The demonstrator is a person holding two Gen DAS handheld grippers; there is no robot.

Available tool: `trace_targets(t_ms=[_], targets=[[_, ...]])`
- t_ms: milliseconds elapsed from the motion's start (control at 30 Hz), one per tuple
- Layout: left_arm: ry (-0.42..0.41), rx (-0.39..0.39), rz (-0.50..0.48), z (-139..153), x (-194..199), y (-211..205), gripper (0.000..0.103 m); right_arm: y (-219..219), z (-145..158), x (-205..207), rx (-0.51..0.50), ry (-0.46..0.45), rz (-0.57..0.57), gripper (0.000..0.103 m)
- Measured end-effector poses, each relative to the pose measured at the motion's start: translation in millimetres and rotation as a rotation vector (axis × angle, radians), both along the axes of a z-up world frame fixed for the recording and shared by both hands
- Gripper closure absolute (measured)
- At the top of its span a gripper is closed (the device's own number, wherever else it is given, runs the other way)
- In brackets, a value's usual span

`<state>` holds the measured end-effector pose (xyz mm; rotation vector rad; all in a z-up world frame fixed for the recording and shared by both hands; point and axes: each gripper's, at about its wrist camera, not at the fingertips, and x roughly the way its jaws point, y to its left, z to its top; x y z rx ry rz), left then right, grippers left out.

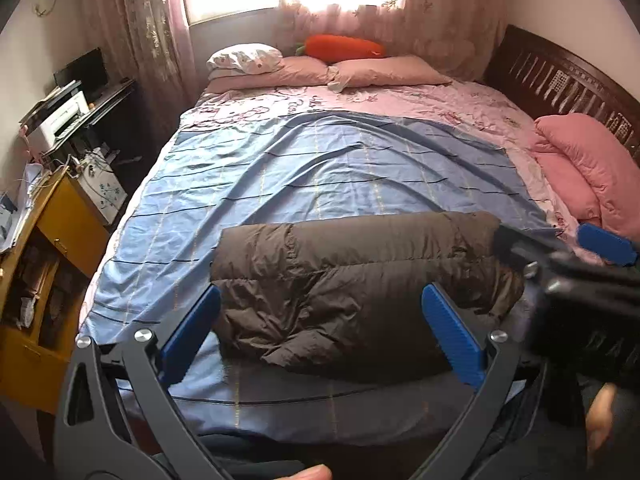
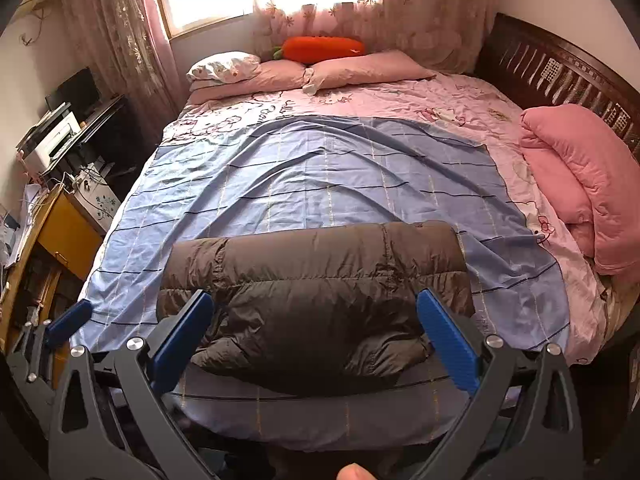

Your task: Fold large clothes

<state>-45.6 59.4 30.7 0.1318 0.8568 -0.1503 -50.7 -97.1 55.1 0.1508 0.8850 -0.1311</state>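
A dark brown puffer jacket (image 1: 352,292) lies folded into a thick bundle on the blue striped sheet (image 1: 280,176) near the bed's front edge. The same jacket (image 2: 316,304) fills the lower middle of the right wrist view. My left gripper (image 1: 320,332) is open, its blue pads on either side of the jacket and above it, holding nothing. My right gripper (image 2: 316,336) is open too, hovering over the bundle's near half. The right gripper's body (image 1: 576,276) shows at the right of the left wrist view, and the left gripper's blue tip (image 2: 68,320) at the left of the right wrist view.
Pink pillows (image 1: 360,70) and an orange carrot plush (image 1: 344,46) lie at the far end under the window. A folded pink quilt (image 2: 580,184) sits at the right by the dark headboard (image 2: 560,68). A yellow cabinet (image 1: 52,248) and printer (image 1: 60,116) stand left of the bed.
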Motion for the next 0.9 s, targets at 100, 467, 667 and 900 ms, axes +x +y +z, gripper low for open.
trace_targets(t_ms=[100,467,667,900], targets=[[-0.003,0.010,0.033,-0.4,0.7,9.4,0.002,-4.6,-3.6,1.8,-0.022,0.005,-0.013,0.001],[0.004,0.006,0.090,3.0,2.8,31.4,0.002,0.8,-17.5,7.6,-0.024,0.062,0.003,0.001],[0.017,-0.004,0.076,-0.3,3.1,30.7,0.002,5.4,-18.2,7.2,-0.018,0.067,0.007,0.001],[0.035,-0.017,0.059,-4.9,3.0,27.1,0.002,9.0,-20.3,8.2,-0.023,0.075,0.017,0.001]])
